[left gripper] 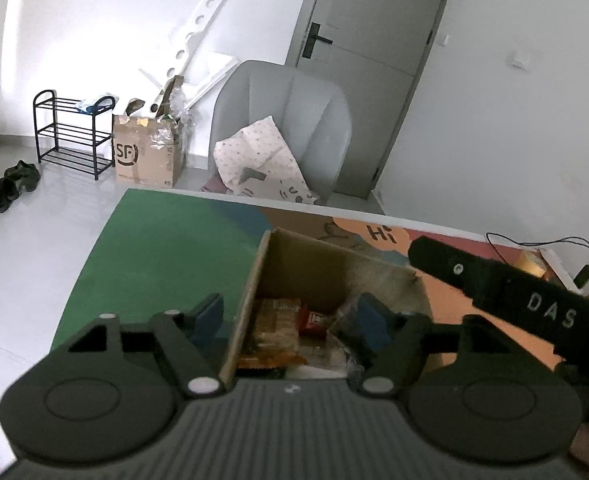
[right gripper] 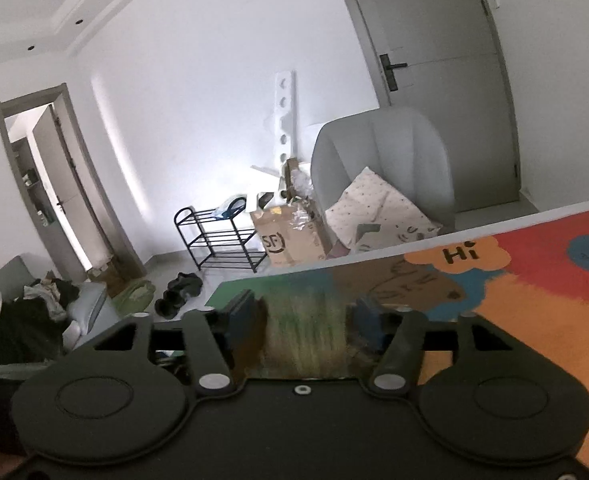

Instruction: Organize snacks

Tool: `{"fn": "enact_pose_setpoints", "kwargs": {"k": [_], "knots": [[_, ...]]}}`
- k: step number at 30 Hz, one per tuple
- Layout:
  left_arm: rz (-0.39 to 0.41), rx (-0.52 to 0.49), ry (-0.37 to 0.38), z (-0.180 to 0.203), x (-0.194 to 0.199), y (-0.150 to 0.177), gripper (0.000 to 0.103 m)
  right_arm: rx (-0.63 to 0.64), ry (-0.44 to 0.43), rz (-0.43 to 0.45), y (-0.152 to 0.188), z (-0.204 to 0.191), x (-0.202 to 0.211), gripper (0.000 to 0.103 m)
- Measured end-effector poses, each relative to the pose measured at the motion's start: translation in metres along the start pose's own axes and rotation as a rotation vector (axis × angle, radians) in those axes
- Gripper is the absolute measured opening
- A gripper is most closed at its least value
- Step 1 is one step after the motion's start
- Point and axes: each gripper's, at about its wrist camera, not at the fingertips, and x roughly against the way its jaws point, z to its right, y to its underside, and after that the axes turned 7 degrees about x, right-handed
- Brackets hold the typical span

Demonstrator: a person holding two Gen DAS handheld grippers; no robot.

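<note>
My left gripper [left gripper: 290, 320] hangs over the cardboard box [left gripper: 314, 276] on the bench [left gripper: 166, 240], fingers wide astride its left wall, snack packets [left gripper: 278, 332] inside. My right gripper [right gripper: 304, 320] brackets a blurred brownish thing [right gripper: 306, 332]; grip unclear.

White walls [right gripper: 198, 92] close the room, washed by bright light low on the far one; a grey door [left gripper: 366, 60] with a dark handle stands shut behind a grey armchair [left gripper: 286, 120] holding a spotted pillow [left gripper: 254, 152]; beside the chair a cardboard carton marked SF [left gripper: 146, 152] sits on the pale tiled floor [left gripper: 34, 232], white boards with round holes [left gripper: 194, 28] leaning above it; a black metal shoe rack [left gripper: 72, 132] stands just left of the carton, dark shoes [left gripper: 12, 186] near it; in the right wrist view a second door [right gripper: 50, 184] hangs open at the left; a grey sofa [right gripper: 86, 300] heaped with clothes lies below it.
</note>
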Motion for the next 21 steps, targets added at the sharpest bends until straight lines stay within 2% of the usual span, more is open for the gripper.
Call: {"fn": "enact_pose_setpoints", "kwargs": {"k": [4, 9, 14, 21], "knots": [[-0.006, -0.013, 0.011, 0.003, -0.002, 0.001, 0.084, -0.031, 0.024, -0.004, 0.002, 0.011, 0.007, 0.066], [-0.006, -0.015, 0.025, 0.009, -0.004, 0.002, 0.087, -0.042, 0.074, -0.022, 0.011, 0.023, 0.020, 0.073], [0.007, -0.023, 0.030, 0.016, -0.001, 0.006, 0.093, -0.052, 0.137, -0.028, 0.019, 0.033, 0.036, 0.084], [0.002, -0.038, 0.057, 0.028, 0.004, 0.014, 0.094, -0.078, 0.221, -0.006, 0.028, 0.044, 0.060, 0.095]]}}
